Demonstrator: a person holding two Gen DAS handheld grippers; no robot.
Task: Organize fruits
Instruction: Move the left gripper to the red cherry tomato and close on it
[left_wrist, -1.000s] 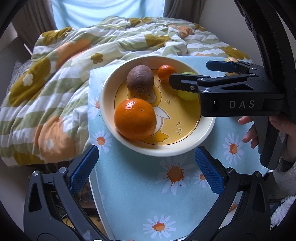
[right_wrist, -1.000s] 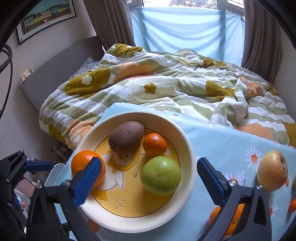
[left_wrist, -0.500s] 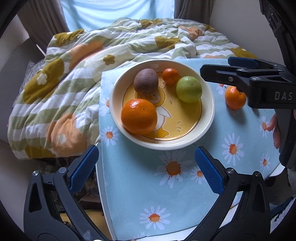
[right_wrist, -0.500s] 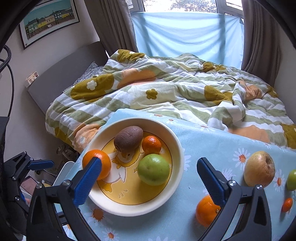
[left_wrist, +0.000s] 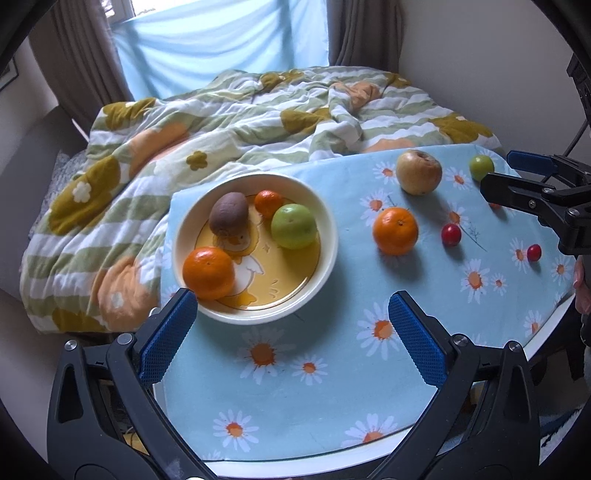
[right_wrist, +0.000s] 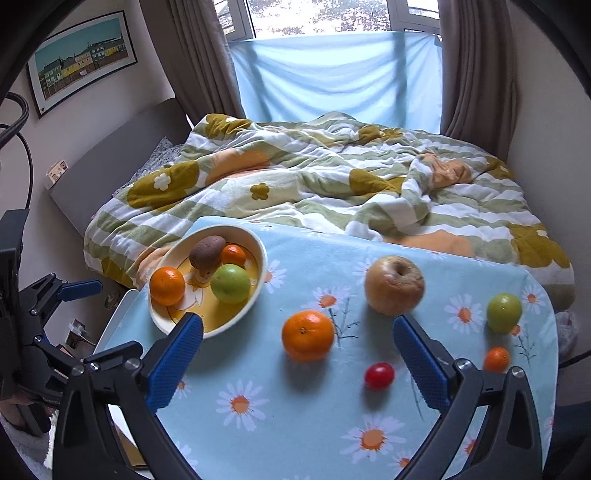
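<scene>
Right wrist view, right gripper (right_wrist: 297, 356) fingers spread above orange (right_wrist: 307, 335), left gripper (left_wrist: 291, 332) fingers released

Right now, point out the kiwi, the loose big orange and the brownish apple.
kiwi (left_wrist: 228, 214), left wrist view, middle of skin
loose big orange (right_wrist: 307, 335), right wrist view, centre
brownish apple (right_wrist: 394, 285), right wrist view, front face

window (right_wrist: 332, 18): daylight, blue sheet | brown curtains (right_wrist: 195, 55) | bed, floral quilt (right_wrist: 332, 184) | framed picture (right_wrist: 81, 59), pale wall
</scene>
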